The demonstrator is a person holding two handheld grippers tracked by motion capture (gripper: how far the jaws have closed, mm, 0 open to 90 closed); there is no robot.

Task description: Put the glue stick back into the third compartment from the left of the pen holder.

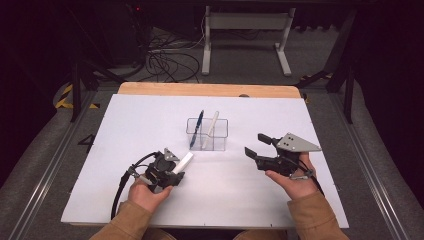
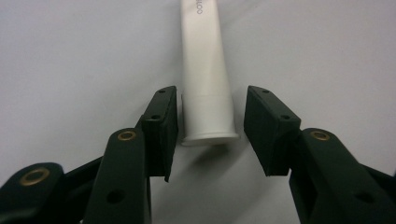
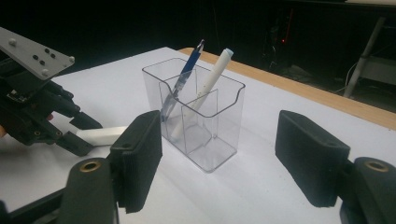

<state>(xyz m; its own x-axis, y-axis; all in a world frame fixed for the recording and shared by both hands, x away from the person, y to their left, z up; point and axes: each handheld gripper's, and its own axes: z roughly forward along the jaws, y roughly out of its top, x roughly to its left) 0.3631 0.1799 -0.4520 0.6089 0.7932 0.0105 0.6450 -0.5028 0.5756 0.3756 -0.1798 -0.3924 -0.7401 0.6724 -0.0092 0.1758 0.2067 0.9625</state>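
while the broad white rectangular surface (image 1: 150, 120) with its pale wooden far edge carries everything, a clear plastic two-compartment holder (image 1: 218, 140) stands upright near its middle. a blue pen (image 1: 196, 129) leans in the holder's left compartment as the high view shows it, and a white pen with a pale cap (image 1: 210, 129) leans in the compartment beside it, both tips poking above the rim. the right hand-held gripper (image 1: 255, 145), topped by a grey three-cornered plate, hovers to the right of the holder and points toward it; its black jaws stand spread with nothing between them, and in the right gripper view the holder sits apart beyond them. the left hand-held gripper (image 1: 176, 165) rests low at the surface, in front of and to the left of the holder. a white cylindrical marker with a flared end (image 2: 205, 93) lies flat on the surface between its jaws, its flared end toward the gripper and its body pointing toward the holder. the left pad (image 2: 161, 126) sits just beside the marker, a sliver of gap remaining, and the other pad stands clearly apart, so the jaws are parted around it rather than pinching.
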